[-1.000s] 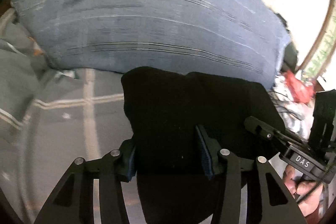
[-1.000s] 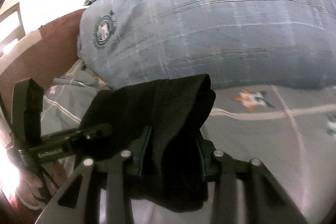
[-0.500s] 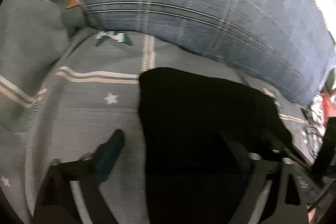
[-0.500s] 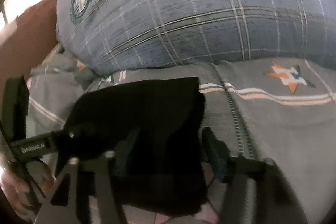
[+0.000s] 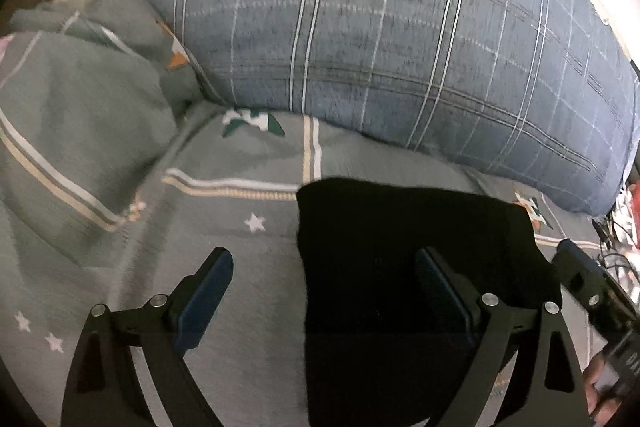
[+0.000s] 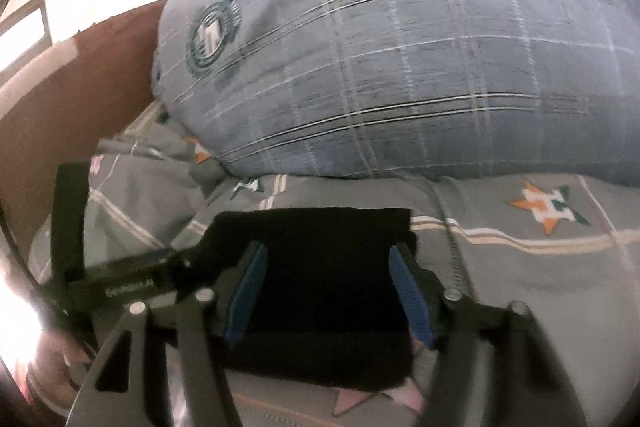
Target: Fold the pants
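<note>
The black pants (image 6: 320, 291) lie as a folded block on the bed (image 5: 224, 235), squarely between the right tongs (image 6: 326, 293), wide open and empty. The left tongs (image 5: 324, 279), also open and empty, straddle only its left edge, so the right hand looks better centred, blur allowing.

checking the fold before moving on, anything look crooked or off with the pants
Nothing stands out. The black pants lie as a compact folded rectangle on the grey bedsheet, edges fairly straight, with the left gripper and right gripper both open.
</note>
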`<state>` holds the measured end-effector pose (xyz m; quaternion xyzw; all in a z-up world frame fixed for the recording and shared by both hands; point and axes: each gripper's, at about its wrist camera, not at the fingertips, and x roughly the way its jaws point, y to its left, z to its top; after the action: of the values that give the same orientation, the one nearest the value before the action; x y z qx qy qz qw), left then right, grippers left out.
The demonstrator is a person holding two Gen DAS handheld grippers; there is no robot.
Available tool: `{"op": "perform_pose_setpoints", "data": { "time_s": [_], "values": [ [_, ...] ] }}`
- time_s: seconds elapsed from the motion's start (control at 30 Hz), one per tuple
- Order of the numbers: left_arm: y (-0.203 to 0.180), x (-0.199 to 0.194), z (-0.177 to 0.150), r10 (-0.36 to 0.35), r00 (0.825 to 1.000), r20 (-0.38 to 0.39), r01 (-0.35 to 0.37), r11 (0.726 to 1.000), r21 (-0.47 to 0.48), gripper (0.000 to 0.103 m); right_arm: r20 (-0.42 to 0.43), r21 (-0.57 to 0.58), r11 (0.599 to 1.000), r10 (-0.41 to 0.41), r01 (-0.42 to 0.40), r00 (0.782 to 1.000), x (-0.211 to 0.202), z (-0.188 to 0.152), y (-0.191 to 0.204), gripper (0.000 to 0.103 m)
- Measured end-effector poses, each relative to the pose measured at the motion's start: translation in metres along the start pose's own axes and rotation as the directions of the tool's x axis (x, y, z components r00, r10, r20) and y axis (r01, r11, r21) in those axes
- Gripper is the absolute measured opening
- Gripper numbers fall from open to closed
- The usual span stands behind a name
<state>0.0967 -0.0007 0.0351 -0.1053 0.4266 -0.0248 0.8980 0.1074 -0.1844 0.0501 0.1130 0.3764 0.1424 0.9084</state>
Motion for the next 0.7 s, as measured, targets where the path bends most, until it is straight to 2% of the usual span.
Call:
{"op": "perform_pose_setpoints", "data": {
  "time_s": [0.2,0.4,0.57,0.7],
  "values": [
    [-0.003,0.008,-0.005,0.029,0.999,-0.015,-0.028,0.999,0.038,0.093,-0.063,-0.028,0.999,-0.018,0.017,0.998,0.035,-0.003,-0.001,0.065],
    [-0.006,0.027,-0.002,0.029,0.999,-0.036,-0.028,0.999,0.035,0.095,-0.08,-0.053,0.998,-0.038,0.034,0.996,0.049,-0.009,-0.006,0.066],
    [-0.013,0.022,-0.005,0.03,1.0,-0.001,-0.03,0.997,0.068,0.092,-0.07,-0.065,0.997,-0.042,0.037,0.997,0.034,-0.006,-0.002,0.065],
    [-0.015,0.004,-0.011,0.023,0.997,0.068,-0.028,0.996,0.08,0.092,-0.005,-0.031,0.999,-0.042,0.042,0.999,0.002,-0.007,-0.002,0.067]
  ]
}}
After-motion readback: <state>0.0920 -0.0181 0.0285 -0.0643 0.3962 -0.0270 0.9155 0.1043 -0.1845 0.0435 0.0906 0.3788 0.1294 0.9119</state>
